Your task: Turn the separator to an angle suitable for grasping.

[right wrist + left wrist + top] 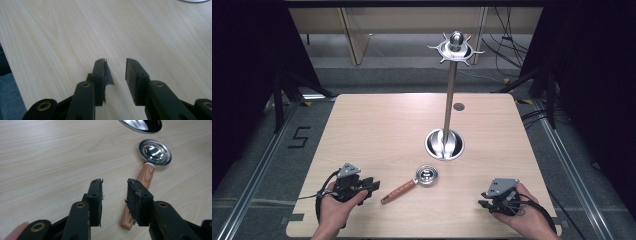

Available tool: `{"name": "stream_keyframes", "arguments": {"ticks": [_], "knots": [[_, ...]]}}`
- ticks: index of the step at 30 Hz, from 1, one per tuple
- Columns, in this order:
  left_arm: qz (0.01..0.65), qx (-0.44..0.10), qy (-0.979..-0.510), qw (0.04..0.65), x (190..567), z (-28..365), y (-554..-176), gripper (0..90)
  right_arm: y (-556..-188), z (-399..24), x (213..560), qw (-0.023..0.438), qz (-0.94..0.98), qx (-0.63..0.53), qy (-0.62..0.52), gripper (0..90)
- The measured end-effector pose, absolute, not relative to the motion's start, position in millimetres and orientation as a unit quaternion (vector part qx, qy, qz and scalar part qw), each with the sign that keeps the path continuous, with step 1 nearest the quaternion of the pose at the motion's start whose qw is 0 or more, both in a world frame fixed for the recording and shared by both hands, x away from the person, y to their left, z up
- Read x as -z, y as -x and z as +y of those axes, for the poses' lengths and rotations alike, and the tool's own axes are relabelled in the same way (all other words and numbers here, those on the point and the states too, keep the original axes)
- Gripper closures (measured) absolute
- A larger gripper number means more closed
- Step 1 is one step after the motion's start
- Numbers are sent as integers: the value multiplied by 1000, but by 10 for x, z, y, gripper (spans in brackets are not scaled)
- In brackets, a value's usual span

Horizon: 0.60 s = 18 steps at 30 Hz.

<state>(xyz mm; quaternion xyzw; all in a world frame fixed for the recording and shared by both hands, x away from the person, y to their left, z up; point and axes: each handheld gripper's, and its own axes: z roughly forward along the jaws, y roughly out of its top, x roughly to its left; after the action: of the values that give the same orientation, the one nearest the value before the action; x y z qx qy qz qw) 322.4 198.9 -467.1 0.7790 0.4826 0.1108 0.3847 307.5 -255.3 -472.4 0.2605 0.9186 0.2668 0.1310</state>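
A small steel strainer-like spoon (pixel 426 176) with a wooden handle (pixel 398 191) lies on the table near the front, between the two hands. In the left gripper view its bowl (pixel 155 152) is ahead to the right and its handle (pixel 146 176) runs down past the right jaw. My left gripper (pixel 373 186) rests at the front left, open, with nothing between its jaws (pixel 114 192). At the front right my right gripper (pixel 483 204) stands open over bare wood (pixel 117 72). A tall steel stand (pixel 451 95) rises from a round base (pixel 444 144) behind the spoon.
The stand's top carries a ring of hooks (pixel 455 49). A grey round cap (pixel 458 106) sits in the wooden table (pixel 377 130) near the far edge. Dark curtains flank both sides, and cables lie on the floor at the back right.
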Motion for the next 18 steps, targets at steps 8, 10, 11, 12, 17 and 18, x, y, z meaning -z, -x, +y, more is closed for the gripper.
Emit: {"name": "stream_keyframes", "arguments": {"ticks": [8,10,11,12,17,18], "knots": [[477,-113,-807,329,4638,1837,-3279,895,-3069,-2551,4708,139,916,-275,-257,709],[475,-108,-809,330,4634,1772,-3294,894,-3075,-2552,4703,141,916,-276,-256,710],[475,-103,-810,328,4632,1713,-3297,894,-3098,-2564,4689,147,913,-280,-256,712],[472,-89,-811,333,4634,1666,-3289,894,-3106,-2569,4682,149,912,-282,-258,714],[420,-38,-852,311,4699,1359,-3222,894,-3114,-2583,4692,150,909,-285,-265,723],[411,-31,-858,308,4713,1311,-3229,894,-3117,-2582,4696,151,909,-285,-265,725]]}}
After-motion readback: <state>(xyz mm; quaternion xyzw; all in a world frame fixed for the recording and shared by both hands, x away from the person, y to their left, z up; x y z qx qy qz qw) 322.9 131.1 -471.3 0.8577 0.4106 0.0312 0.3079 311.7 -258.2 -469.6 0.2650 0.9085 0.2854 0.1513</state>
